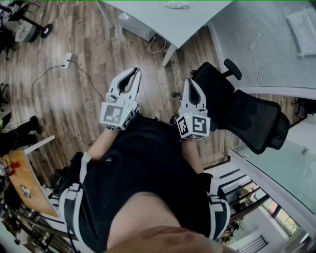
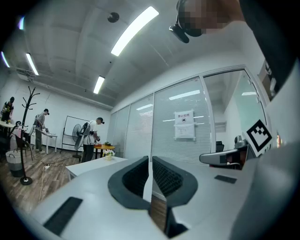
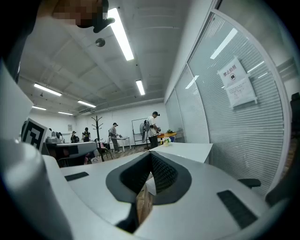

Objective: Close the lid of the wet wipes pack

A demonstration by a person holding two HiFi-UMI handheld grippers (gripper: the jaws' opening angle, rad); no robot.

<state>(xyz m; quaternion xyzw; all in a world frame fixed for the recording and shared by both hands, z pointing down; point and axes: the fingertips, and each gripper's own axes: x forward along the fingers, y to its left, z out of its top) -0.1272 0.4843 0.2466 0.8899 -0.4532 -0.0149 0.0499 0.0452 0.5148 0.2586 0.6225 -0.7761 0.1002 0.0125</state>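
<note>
I cannot make out a wet wipes pack in any view; only a small pale object (image 1: 176, 5) lies on the white table (image 1: 148, 15) at the top edge of the head view, too small to identify. Both grippers are held close to the person's body, above the wooden floor. My left gripper (image 1: 132, 74) points forward with its jaws together and nothing between them, as the left gripper view (image 2: 150, 161) confirms. My right gripper (image 1: 191, 83) hangs beside it, jaws shut and empty, also in the right gripper view (image 3: 151, 157).
A black office chair (image 1: 247, 113) stands just right of the right gripper. A power strip with its cable (image 1: 66, 59) lies on the floor at left. A glass partition (image 2: 183, 126) faces the grippers. People (image 3: 152, 126) work at tables far off, near a coat rack (image 3: 97, 126).
</note>
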